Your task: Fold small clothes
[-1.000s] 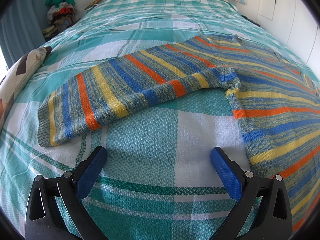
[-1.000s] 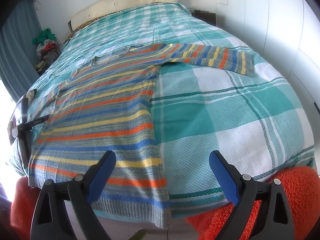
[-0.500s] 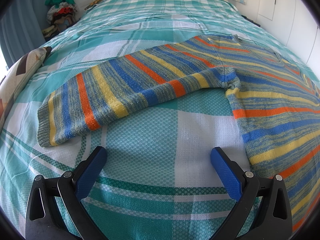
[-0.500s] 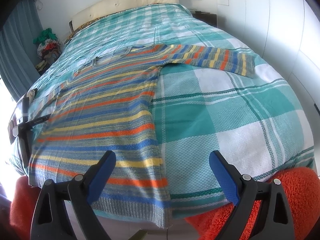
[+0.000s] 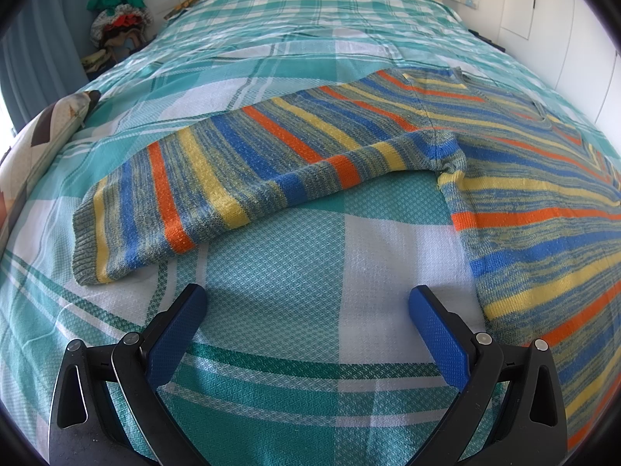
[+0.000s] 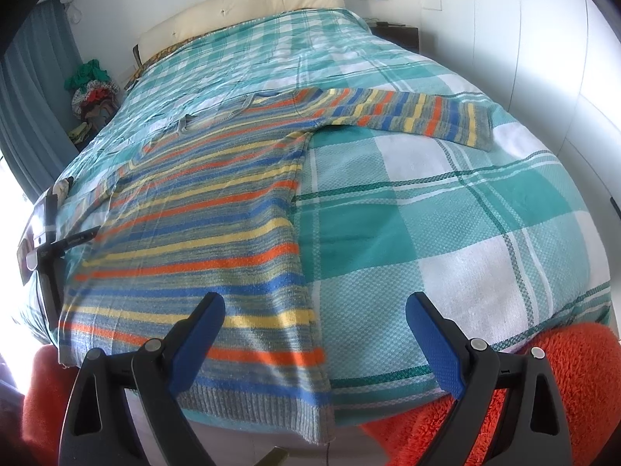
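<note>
Surface: a bed under a teal-and-white checked cover fills both views, with a pale headboard at the far end and a heap of clothes beside it.
Left gripper: jaws spread wide, nothing between them, held over bare cover just short of the sleeve.
Right gripper: equally wide apart and empty; its left finger overlaps the hem edge in view, though contact cannot be judged.
Change: next to nothing since a second ago. The left view is the same; the right view has edged slightly closer to the bed. No grasp has begun, so the first fold is judged still ahead.
Sweater: a striped knit spread flat, unfolded, directly ahead of the right gripper and off to the right of the left one.
Long axis: runs away from the right gripper, ribbed hem nearest, neckline toward the headboard.
Sleeves: spread sideways across that axis. The near sleeve lies ahead of the left gripper, cuff to its left; the other sleeve reaches far right of the right gripper.
Below: orange fleece, near the right gripper.
</note>
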The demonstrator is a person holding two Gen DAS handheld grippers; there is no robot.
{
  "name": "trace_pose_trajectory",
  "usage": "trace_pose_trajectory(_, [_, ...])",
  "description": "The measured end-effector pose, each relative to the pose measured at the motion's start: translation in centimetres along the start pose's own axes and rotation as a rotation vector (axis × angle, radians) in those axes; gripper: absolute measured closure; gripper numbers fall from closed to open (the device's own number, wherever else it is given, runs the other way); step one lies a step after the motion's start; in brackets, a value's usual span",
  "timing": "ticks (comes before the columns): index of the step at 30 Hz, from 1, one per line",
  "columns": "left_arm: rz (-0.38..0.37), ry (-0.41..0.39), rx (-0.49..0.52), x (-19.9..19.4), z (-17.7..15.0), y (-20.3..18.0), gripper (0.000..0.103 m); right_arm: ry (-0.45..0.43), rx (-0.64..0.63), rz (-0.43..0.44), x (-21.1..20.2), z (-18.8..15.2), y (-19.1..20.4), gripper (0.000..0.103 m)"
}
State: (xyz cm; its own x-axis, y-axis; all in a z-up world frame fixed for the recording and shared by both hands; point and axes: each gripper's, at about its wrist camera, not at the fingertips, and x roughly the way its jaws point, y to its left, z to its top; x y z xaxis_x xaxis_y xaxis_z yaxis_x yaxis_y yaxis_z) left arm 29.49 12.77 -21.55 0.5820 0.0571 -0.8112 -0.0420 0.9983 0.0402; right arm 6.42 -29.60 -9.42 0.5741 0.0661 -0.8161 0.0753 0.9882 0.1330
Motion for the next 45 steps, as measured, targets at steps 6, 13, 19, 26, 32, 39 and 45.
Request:
trace_pose_trajectory(6, [0.000, 0.000, 0.000, -0.01, -0.01, 0.00, 0.000, -0.009, -0.006, -0.003, -0.30, -0.04, 0.10, 0.009])
trace_pose_trajectory(13, [-0.001, -0.006, -0.001, -0.03, -0.05, 0.00, 0.000, -0.005, -0.018, -0.010, -0.26, -0.14, 0.40, 0.009])
trace_pose_trajectory(19, [0.000, -0.005, 0.000, -0.13, 0.09, -0.09, 0.000, 0.008, -0.009, -0.014, 0.00, -0.17, 0.15, 0.009])
trace_pose_trajectory(26, [0.000, -0.005, 0.000, -0.07, 0.02, -0.07, 0.000, 0.020, -0.022, -0.010, 0.37, -0.19, 0.39, 0.009])
trace_pose_trajectory(32, [0.000, 0.012, 0.001, 0.21, 0.20, -0.09, 0.000, 0.018, -0.015, -0.015, 0.36, -0.28, 0.20, 0.009])
trace_pose_trajectory(39, [-0.008, 0.034, -0.014, 0.25, 0.17, 0.18, 0.000, 0.018, -0.006, -0.017, 0.32, -0.28, -0.02, 0.010])
trace_pose_trajectory(45, [-0.023, 0.133, -0.009, 0.60, 0.82, 0.33, 0.000, 0.014, -0.006, -0.015, 0.31, -0.28, -0.03, 0.009])
